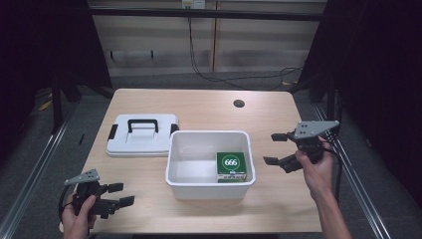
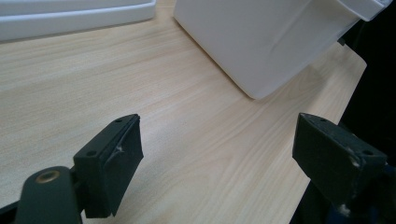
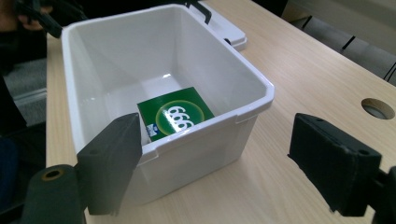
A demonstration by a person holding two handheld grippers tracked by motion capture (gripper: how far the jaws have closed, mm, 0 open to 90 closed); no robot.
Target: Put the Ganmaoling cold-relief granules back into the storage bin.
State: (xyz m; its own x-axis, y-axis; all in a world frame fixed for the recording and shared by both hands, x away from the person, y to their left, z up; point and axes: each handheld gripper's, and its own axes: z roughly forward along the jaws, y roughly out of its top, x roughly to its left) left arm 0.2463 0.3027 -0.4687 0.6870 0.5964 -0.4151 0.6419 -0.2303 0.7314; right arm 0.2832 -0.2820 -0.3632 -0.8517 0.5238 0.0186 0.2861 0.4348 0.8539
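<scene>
A white plastic bin stands at the table's middle front. Inside it, at its right end, lies a green box marked 666. A white lid with a black handle lies flat just left of the bin. My left gripper is open near the front left corner, over bare wood, pointing toward the bin's outer wall. My right gripper is open to the right of the bin, holding nothing, its jaws aimed at the bin's right end.
The wooden table has a round cable hole at the back right. Dark floor and metal rails flank both sides. The lid's edge runs along the top of the left gripper view.
</scene>
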